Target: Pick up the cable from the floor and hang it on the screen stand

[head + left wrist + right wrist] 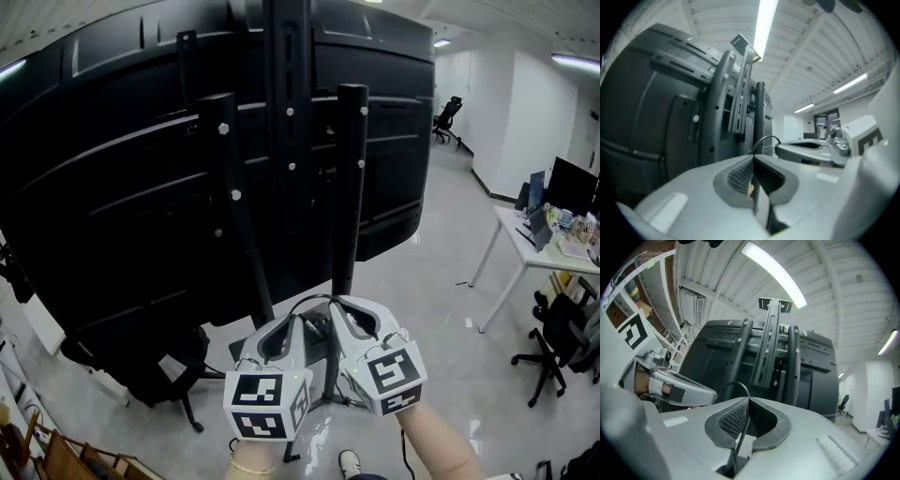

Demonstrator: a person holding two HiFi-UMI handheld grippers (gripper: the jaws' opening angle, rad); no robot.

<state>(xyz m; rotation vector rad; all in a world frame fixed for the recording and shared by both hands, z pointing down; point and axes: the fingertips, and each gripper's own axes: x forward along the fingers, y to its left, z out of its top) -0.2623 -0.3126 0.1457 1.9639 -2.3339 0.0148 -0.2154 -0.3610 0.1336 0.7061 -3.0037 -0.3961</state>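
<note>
The big black screen [112,187] fills my view, with its back side to me. Its stand [286,141] has dark posts running up the back, and that is where the cable should hang. I hold both grippers close together, low in front of the posts. The left gripper [294,324] is squeezed tight on the cable [315,298], and the right gripper [339,309] is squeezed tight on it too. The thin black cable makes a small loop between them, up off the floor. I think two grips hold that loop open for hooking on.
</note>
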